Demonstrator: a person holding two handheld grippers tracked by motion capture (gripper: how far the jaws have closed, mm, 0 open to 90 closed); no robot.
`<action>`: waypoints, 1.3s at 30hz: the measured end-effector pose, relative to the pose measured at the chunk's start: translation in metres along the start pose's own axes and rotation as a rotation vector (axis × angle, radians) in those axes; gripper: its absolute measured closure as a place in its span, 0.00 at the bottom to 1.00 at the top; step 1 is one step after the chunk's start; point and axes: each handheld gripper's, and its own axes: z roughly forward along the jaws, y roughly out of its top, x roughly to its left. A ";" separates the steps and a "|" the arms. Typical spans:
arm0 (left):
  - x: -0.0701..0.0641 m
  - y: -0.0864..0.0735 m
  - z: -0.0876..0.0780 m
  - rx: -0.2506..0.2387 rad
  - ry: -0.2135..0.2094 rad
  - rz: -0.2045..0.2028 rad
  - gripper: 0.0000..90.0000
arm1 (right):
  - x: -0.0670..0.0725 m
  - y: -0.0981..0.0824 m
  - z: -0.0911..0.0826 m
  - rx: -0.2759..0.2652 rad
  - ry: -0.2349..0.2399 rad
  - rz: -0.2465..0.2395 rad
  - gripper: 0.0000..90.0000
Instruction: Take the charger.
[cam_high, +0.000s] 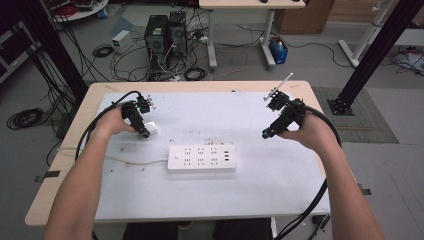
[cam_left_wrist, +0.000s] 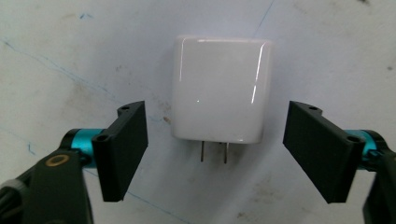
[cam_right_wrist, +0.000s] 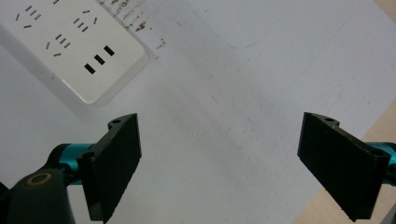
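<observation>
A white plug-in charger (cam_left_wrist: 219, 88) lies flat on the white table mat, its two metal prongs pointing toward the camera of the left gripper. My left gripper (cam_left_wrist: 217, 154) hangs open just above it, one jaw on each side and neither touching it. In the high view the left gripper (cam_high: 145, 131) sits over the charger (cam_high: 152, 129) at the mat's left. A white power strip (cam_high: 201, 158) with several sockets lies in the middle. My right gripper (cam_high: 265, 134) stands open over bare mat to the right of the strip (cam_right_wrist: 79, 46), holding nothing.
The strip's white cord (cam_high: 135, 161) runs left across the mat (cam_high: 250, 190) toward the table edge. Black cables trail from both grippers. The wooden table edge (cam_right_wrist: 373, 126) is close on the right. Computers and loose cables sit on the floor beyond the table.
</observation>
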 end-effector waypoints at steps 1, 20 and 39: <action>0.000 0.000 0.001 -0.002 -0.003 -0.001 0.25 | 0.000 0.000 0.000 -0.002 -0.001 -0.004 0.14; -0.008 0.007 0.002 0.020 0.038 0.040 0.47 | -0.002 -0.008 0.001 -0.012 0.000 0.005 0.14; -0.094 0.007 -0.141 -0.218 0.057 0.137 0.47 | 0.003 0.002 -0.013 -0.020 0.001 0.051 0.14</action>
